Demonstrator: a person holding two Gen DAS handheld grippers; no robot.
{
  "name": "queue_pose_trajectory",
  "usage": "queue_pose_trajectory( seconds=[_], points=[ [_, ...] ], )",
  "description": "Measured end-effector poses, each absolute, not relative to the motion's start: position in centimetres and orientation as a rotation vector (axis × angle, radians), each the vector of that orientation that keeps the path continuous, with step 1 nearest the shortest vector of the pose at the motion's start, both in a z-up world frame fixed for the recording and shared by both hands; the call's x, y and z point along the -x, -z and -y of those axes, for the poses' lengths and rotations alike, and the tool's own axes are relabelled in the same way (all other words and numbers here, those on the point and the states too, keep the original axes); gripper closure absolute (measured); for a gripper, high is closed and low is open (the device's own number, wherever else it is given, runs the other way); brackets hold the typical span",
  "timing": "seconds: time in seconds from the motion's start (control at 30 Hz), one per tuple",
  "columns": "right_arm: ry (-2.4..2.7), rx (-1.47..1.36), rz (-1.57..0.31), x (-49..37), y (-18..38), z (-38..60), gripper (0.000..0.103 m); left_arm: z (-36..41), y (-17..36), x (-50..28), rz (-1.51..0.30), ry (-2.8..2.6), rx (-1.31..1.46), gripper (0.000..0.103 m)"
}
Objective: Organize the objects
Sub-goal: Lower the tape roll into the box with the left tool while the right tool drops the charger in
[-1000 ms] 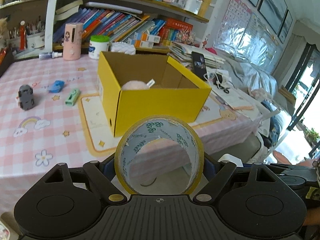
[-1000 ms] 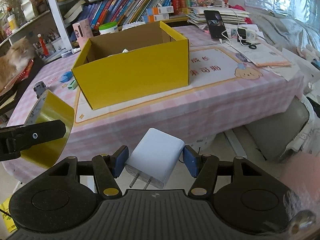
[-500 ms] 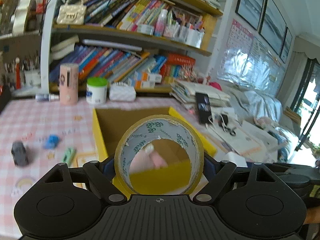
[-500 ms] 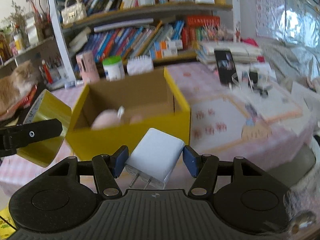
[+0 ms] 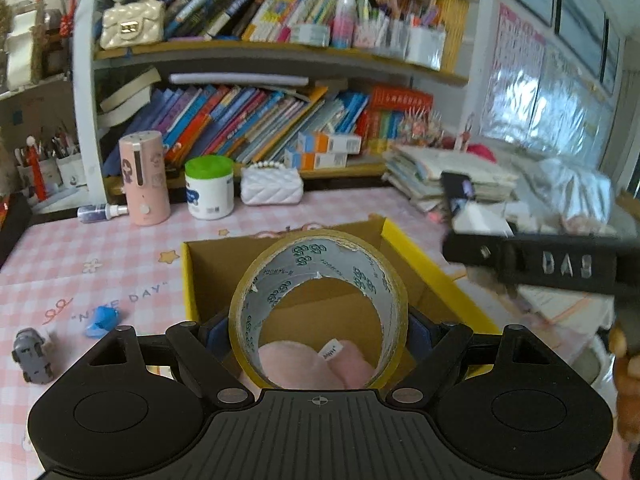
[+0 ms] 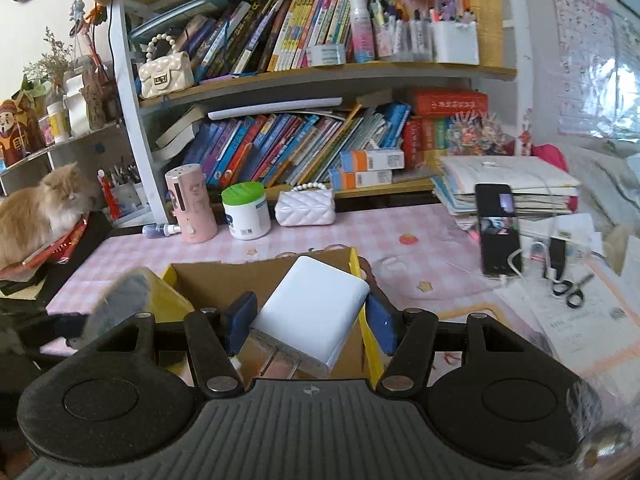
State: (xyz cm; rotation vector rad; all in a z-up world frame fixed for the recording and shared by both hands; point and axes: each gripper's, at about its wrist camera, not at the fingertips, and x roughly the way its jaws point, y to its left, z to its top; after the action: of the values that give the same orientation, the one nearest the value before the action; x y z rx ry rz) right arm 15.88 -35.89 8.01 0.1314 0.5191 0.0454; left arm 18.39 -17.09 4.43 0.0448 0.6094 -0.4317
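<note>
- The yellow box (image 5: 424,264) is mostly blocked in both views, so you only get its back wall, the side rims and a bit of the cardboard floor.
- There's something pink and soft (image 5: 316,364) in the box with a small white tag, only visible through the hole of the tape roll (image 5: 320,308). Can't tell what it actually is.
- Right wrist view: the blurry grey-yellow blob at lower left is probably the tape roll edge-on, too smeared to be sure.
- The right gripper cuts into the left view as a blurred black bar on the right edge.
- Left gripper (image 5: 318,322): jaws spread fairly wide and clamped on the sides of the tape roll, which stands on edge over the open box.
- Right gripper (image 6: 306,322): blue pads pinching the white charger (image 6: 312,316), tilted, prongs facing the camera, up above the box's right rim.
- The toy car (image 5: 32,356) and blue clip (image 5: 102,320) sit on the pink tablecloth (image 5: 120,248) left of the box.
</note>
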Motion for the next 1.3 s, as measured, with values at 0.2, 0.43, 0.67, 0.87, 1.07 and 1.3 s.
queue_pose_trajectory(
  seconds=[0.2, 0.43, 0.67, 0.87, 1.07, 1.3],
  points=[
    [-0.109, -0.111, -0.571, -20.3, -6.7, 35.5, 0.046, 19.3, -2.1, -20.6, -0.663, 0.388, -0.130, 0.019],
    [-0.184, -0.057, -0.667, -24.0, -4.3, 34.3, 0.046, 20.5, -0.5, -22.0, -0.692, 0.362, -0.214, 0.018],
    [-0.229, -0.015, -0.775, -27.0, -2.1, 33.3, 0.045, 20.9, -0.4, -22.6, -0.670, 0.348, -0.265, 0.016],
    [-0.253, 0.013, -0.849, -28.9, -0.5, 32.7, 0.045, 21.0, -1.8, -21.0, -0.600, 0.376, -0.307, 0.011],
    [-0.268, 0.038, -0.894, -29.9, 0.3, 32.1, 0.045, 20.2, -2.6, -19.9, -0.586, 0.368, -0.283, 0.011],
    [-0.261, 0.016, -0.836, -29.7, -0.7, 32.5, 0.037, 18.4, -3.7, -18.6, -0.554, 0.322, -0.226, 0.010]
  ],
)
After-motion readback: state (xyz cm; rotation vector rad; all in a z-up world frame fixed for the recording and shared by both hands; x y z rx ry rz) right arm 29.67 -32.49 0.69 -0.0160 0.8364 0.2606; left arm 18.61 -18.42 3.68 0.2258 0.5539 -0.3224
